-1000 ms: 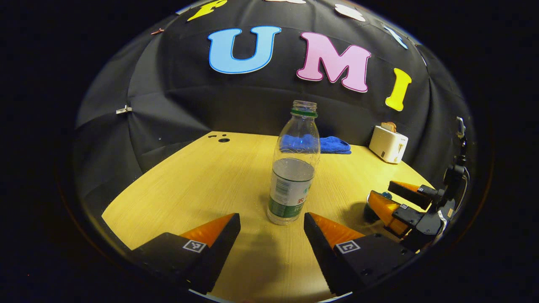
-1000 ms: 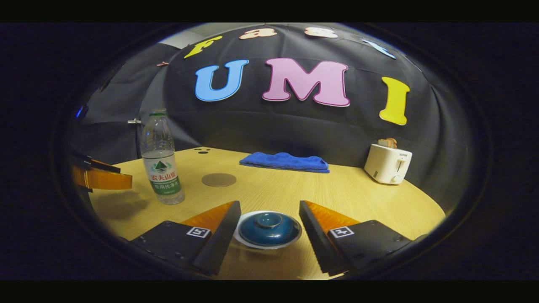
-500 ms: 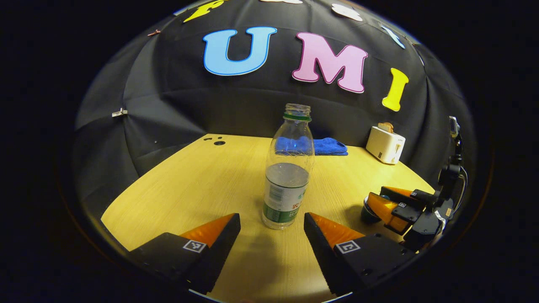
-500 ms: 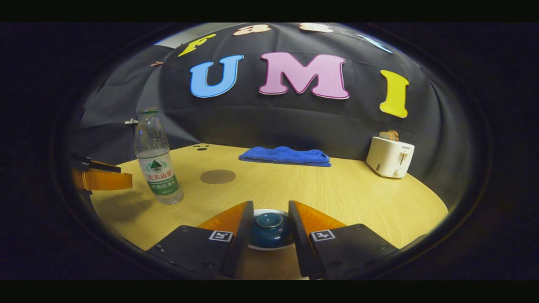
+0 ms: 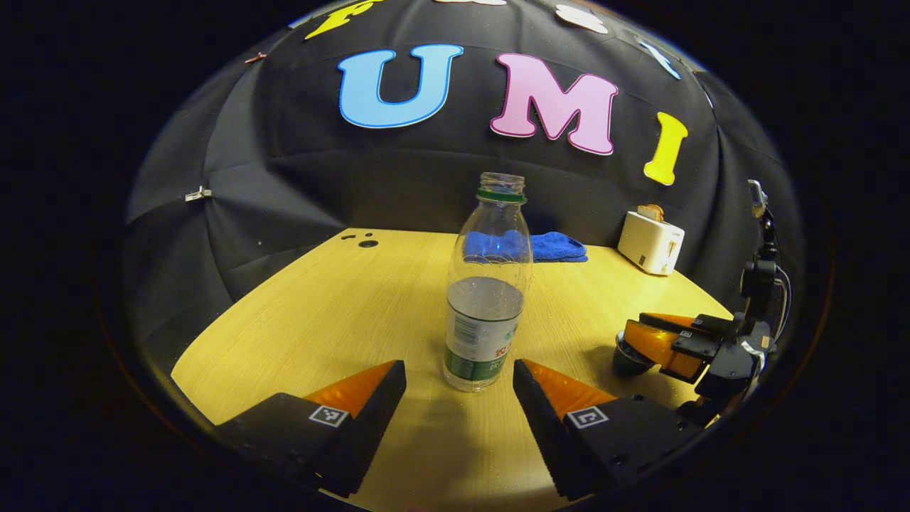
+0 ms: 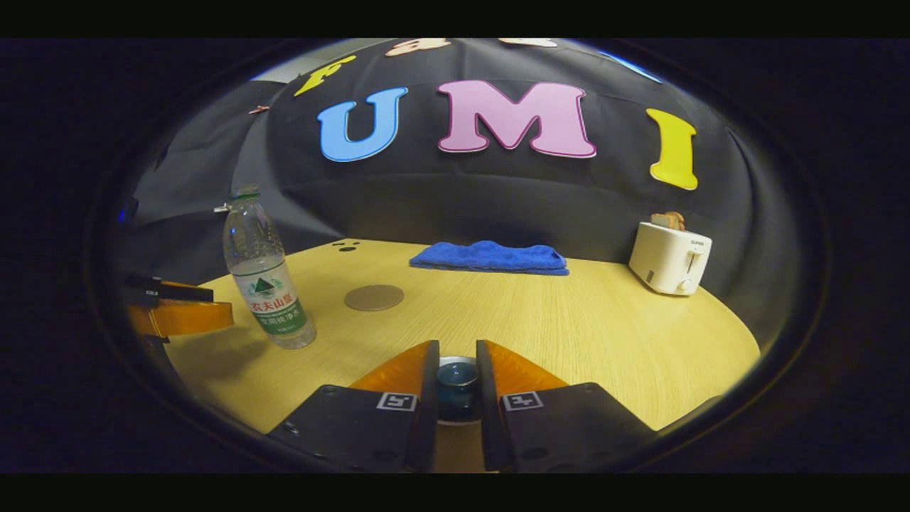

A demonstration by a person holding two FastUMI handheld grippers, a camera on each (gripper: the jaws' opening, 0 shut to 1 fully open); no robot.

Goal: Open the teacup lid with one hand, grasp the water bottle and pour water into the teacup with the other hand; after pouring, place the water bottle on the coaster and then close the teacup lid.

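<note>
Closed since earlier: right tool (image 6: 456,380) pinching dark blue teacup lid knob (image 6: 457,375); left tool (image 5: 459,380) wide before clear plastic water bottle (image 5: 488,284) on yellow wooden surface (image 6: 569,320).

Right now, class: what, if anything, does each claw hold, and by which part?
Right claw grips the lid by its knob; left claw holds nothing.

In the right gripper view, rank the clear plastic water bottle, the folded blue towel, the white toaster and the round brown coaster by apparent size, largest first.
1. Folded blue towel and clear plastic water bottle: too alike to separate, and the bottle stands nearer the camera.
2. White toaster.
3. Round brown coaster, smallest.
</note>
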